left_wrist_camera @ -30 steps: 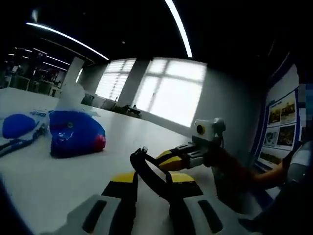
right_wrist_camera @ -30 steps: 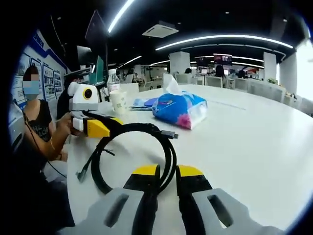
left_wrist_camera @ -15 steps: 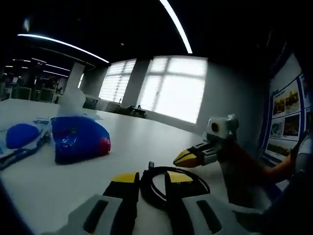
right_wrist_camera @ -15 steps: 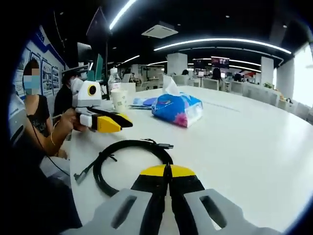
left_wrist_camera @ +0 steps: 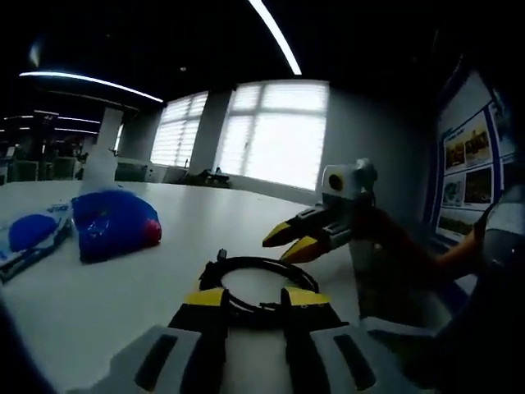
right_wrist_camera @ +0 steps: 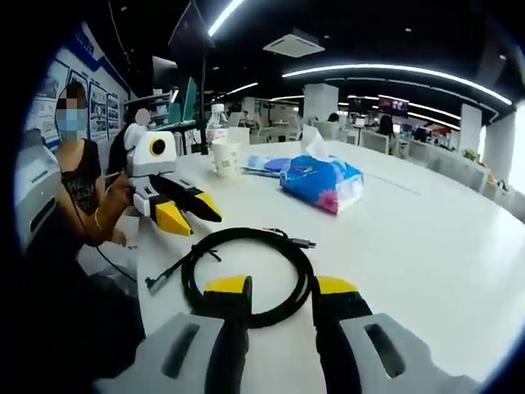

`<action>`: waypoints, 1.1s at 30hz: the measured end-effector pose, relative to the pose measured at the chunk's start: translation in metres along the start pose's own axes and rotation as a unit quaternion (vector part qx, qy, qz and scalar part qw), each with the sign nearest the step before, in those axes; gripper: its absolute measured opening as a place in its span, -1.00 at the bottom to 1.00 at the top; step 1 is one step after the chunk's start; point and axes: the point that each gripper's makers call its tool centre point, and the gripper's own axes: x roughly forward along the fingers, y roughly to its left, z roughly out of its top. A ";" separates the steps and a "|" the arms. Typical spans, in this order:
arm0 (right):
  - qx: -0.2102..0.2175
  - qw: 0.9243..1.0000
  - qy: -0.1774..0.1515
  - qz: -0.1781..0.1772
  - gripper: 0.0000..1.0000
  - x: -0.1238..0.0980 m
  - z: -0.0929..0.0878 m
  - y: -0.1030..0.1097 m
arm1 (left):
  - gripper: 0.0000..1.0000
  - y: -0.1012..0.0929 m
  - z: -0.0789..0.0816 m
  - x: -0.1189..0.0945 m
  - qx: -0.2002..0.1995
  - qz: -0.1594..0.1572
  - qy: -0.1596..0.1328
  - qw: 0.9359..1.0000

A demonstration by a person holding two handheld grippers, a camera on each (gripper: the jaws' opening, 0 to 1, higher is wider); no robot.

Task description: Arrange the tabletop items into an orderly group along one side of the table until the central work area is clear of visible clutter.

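A black cable (right_wrist_camera: pixel 246 232) lies coiled in a loop on the white table (right_wrist_camera: pixel 426 246), one plug end trailing left. In the right gripper view my right gripper (right_wrist_camera: pixel 283 287) stands open, its yellow-tipped jaws straddling the loop's near arc. My left gripper (right_wrist_camera: pixel 201 223) comes in from the left, open, just beyond the coil. In the left gripper view the cable (left_wrist_camera: pixel 258 262) rests just ahead of my open left gripper (left_wrist_camera: pixel 255 297). The right gripper (left_wrist_camera: pixel 279 249) hovers open over its far side. A blue tissue pack (right_wrist_camera: pixel 324 180) sits farther back, also seen as the tissue pack (left_wrist_camera: pixel 115 223).
A paper cup (right_wrist_camera: pixel 225 156), a clear bottle (right_wrist_camera: pixel 216 127) and a flat blue packet (right_wrist_camera: pixel 267 164) stand behind the tissue pack. A person (right_wrist_camera: pixel 78 189) is at the table's left edge. Another blue item (left_wrist_camera: pixel 29 231) lies left of the tissue pack.
The right gripper, shut half a second ago, has opened. The left gripper has opened too, and the cable, earlier lifted, now lies flat on the table.
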 end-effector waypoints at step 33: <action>-0.004 1.000 -0.025 0.011 0.36 0.014 -0.022 0.020 | -0.19 0.000 -0.011 0.009 -0.052 -0.001 0.043 0.998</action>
